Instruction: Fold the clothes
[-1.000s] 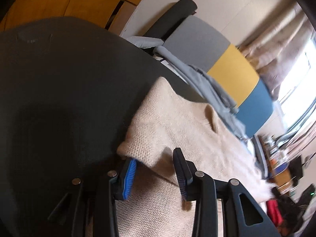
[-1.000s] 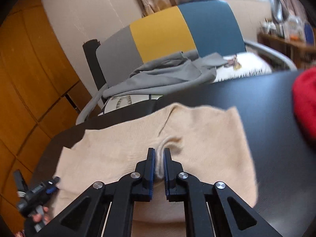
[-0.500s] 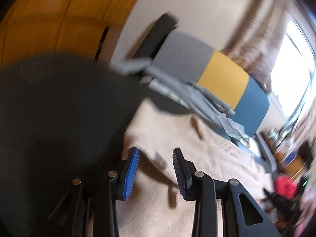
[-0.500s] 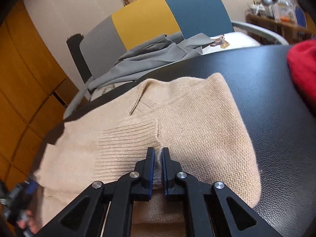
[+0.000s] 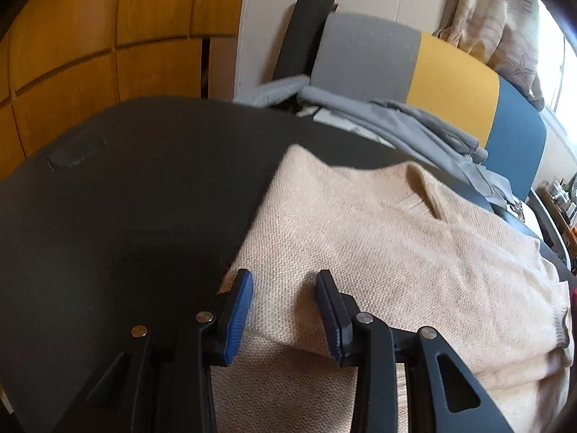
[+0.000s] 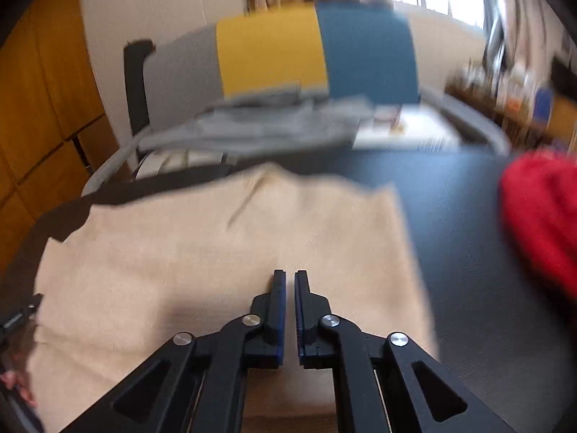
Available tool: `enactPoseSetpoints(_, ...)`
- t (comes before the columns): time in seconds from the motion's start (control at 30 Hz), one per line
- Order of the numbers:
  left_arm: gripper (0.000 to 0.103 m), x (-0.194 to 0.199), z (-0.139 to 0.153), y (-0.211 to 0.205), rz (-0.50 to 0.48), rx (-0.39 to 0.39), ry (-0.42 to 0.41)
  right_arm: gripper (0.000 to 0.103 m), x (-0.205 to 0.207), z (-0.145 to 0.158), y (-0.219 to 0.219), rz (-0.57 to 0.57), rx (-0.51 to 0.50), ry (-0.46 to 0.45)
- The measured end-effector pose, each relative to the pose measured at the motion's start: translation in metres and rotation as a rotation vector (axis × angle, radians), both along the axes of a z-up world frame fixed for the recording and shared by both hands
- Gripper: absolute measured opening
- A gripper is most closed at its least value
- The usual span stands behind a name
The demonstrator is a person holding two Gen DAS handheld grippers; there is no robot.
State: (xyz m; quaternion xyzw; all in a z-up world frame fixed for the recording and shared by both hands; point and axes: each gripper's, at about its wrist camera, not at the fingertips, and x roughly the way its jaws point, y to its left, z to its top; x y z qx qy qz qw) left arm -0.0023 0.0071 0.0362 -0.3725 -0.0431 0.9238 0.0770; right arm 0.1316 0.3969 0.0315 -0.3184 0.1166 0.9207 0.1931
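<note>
Black table [image 5: 144,195], tricolour chair [image 5: 450,75] behind

The left gripper [image 5: 285,310] hung over a beige knitted sweater [image 5: 378,252] with its jaws parted, the blue-padded fingers [image 5: 236,321] apart and not pressing the cloth; a folded edge of the knit ran between them. The sweater lay on a black table [image 5: 126,198], bare beyond the left finger. Ahead of the fingertips, grey clothes [image 5: 404,126] were draped over a chair [image 5: 450,83] with grey, yellow and blue panels.
</note>
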Motion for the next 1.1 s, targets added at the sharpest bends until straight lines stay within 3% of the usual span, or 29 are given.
enactPoseSetpoints(0.1, 0.037, 0.008, 0.008, -0.002, -0.007, 0.018, 0.059, 0.004, 0.002, 0.012, 0.004, 0.002, 0.04, 0.01)
enactPoseSetpoints(0.17, 0.037, 0.006, 0.008, -0.003, -0.012, 0.029, 0.054, 0.005, 0.001, 0.005, 0.011, 0.045, -0.076, 0.004)
enactPoseSetpoints(0.23, 0.037, -0.003, 0.0, -0.004, -0.017, 0.044, -0.006, 0.009, 0.0, -0.001, 0.017, 0.085, -0.192, -0.002)
enactPoseSetpoints(0.3, 0.037, -0.008, -0.004, -0.004, -0.022, 0.055, -0.039, 0.032, 0.005, -0.007, 0.018, 0.081, -0.284, -0.002)
enactPoseSetpoints(0.33, 0.037, -0.005, -0.003, -0.004, -0.024, 0.049, -0.029, 0.048, 0.006, -0.008, 0.017, 0.076, -0.306, 0.0)
enactPoseSetpoints(0.37, 0.037, -0.003, -0.003, -0.002, -0.025, 0.042, -0.021, 0.049, 0.006, -0.012, 0.016, 0.072, -0.326, -0.005)
enactPoseSetpoints(0.4, 0.037, -0.002, -0.003, -0.001, -0.025, 0.033, -0.017, 0.049, 0.005, -0.015, 0.014, 0.072, -0.338, -0.011)
enactPoseSetpoints(0.43, 0.037, -0.001, -0.002, -0.001, -0.021, 0.027, -0.007, 0.042, 0.002, -0.016, 0.007, 0.093, -0.313, -0.022)
enactPoseSetpoints(0.47, 0.037, 0.002, 0.0, -0.001, -0.02, 0.03, 0.01, 0.021, -0.002, -0.017, 0.0, 0.114, -0.288, -0.033)
enactPoseSetpoints(0.53, 0.037, 0.008, 0.004, -0.003, -0.025, 0.044, 0.049, 0.009, -0.007, -0.011, -0.015, 0.153, -0.185, -0.054)
enactPoseSetpoints(0.6, 0.037, 0.01, 0.006, -0.004, -0.029, 0.049, 0.063, 0.007, -0.003, 0.001, -0.021, 0.138, -0.091, -0.036)
enactPoseSetpoints(0.7, 0.037, -0.001, -0.001, 0.0, -0.044, 0.035, -0.005, 0.005, -0.002, 0.012, -0.015, 0.097, -0.015, -0.034)
enactPoseSetpoints(0.9, 0.037, -0.003, -0.006, 0.002, -0.055, 0.025, -0.036, 0.005, -0.006, -0.024, 0.007, 0.045, -0.037, -0.144)
enactPoseSetpoints(1.0, 0.037, -0.005, -0.008, -0.001, -0.058, 0.046, -0.038, 0.013, 0.004, -0.009, 0.011, -0.015, -0.031, -0.107)
enactPoseSetpoints(1.1, 0.038, -0.005, -0.008, -0.001, -0.061, 0.044, -0.037, 0.013, 0.015, 0.013, -0.007, 0.048, -0.027, 0.007)
